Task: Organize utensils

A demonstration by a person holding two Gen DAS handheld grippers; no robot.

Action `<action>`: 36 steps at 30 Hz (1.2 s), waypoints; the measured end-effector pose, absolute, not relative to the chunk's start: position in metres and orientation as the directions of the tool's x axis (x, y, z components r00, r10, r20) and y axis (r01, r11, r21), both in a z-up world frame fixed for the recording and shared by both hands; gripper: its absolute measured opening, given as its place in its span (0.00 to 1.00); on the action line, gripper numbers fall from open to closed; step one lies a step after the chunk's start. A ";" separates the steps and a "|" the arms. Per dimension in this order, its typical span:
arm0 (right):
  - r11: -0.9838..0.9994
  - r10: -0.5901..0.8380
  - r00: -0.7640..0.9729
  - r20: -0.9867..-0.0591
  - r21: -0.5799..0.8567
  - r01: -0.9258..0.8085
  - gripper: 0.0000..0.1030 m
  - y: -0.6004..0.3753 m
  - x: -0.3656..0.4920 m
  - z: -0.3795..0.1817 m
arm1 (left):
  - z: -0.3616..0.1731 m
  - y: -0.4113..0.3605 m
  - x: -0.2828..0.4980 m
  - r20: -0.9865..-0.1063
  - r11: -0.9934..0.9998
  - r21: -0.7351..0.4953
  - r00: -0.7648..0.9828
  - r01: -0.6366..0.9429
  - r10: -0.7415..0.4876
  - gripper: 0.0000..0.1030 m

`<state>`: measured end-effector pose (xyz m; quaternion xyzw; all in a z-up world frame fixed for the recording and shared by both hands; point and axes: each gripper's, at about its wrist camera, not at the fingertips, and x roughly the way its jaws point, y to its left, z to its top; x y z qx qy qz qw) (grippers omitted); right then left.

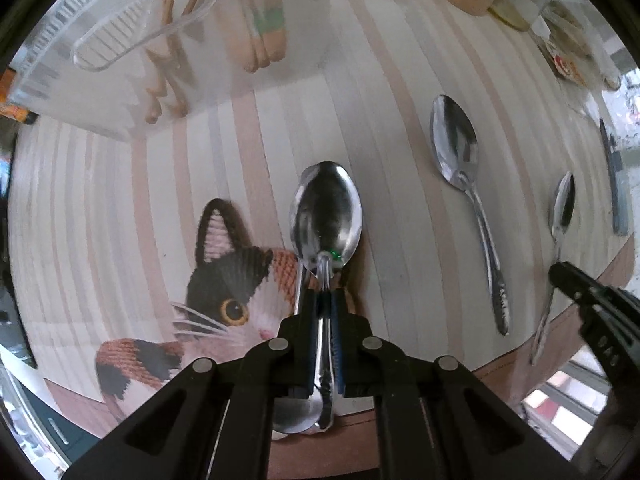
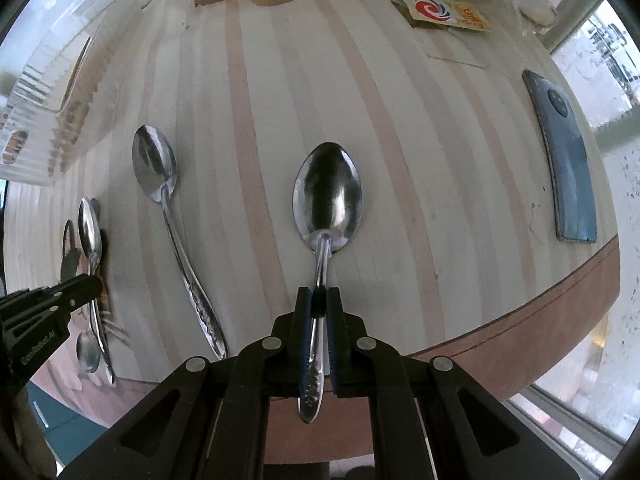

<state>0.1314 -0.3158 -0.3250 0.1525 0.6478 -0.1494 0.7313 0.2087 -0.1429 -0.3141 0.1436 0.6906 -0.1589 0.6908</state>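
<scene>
My left gripper (image 1: 324, 294) is shut on the handle of a steel spoon (image 1: 326, 216), bowl pointing forward over the cat picture (image 1: 224, 280). A second small spoon (image 1: 298, 412) lies under it near the table's front edge. My right gripper (image 2: 319, 294) is shut on another steel spoon (image 2: 327, 196), held over the striped cloth. A third spoon (image 2: 156, 168) lies loose on the cloth between the two grippers; it also shows in the left wrist view (image 1: 456, 148). A clear plastic organizer (image 1: 120, 40) with wooden utensils stands at the far left.
A blue phone (image 2: 568, 160) lies near the table's right edge. Jars and a printed packet (image 2: 448, 12) stand along the back. The brown table edge (image 2: 560, 304) curves close in front. A window is on the right.
</scene>
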 end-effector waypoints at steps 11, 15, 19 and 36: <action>0.912 -0.071 0.227 -0.971 0.029 0.410 0.00 -0.308 0.127 -0.292 | -0.265 -0.145 0.190 -0.986 0.890 0.042 0.162 0.454 -0.036 0.00; 0.884 -0.025 0.269 -0.963 0.104 0.456 0.00 -0.329 0.123 -0.282 | -0.249 -0.141 0.191 -0.982 0.897 0.013 0.175 0.441 -0.072 0.00; 0.849 0.016 0.303 -0.953 0.173 0.499 0.00 -0.349 0.119 -0.271 | -0.248 -0.126 0.195 -0.983 0.911 -0.041 0.148 0.411 -0.111 0.00; 0.877 -0.018 0.179 -0.984 0.070 0.475 0.25 -0.352 0.129 -0.321 | -0.287 -0.113 0.200 -0.983 0.923 -0.179 -0.030 0.341 -0.179 0.32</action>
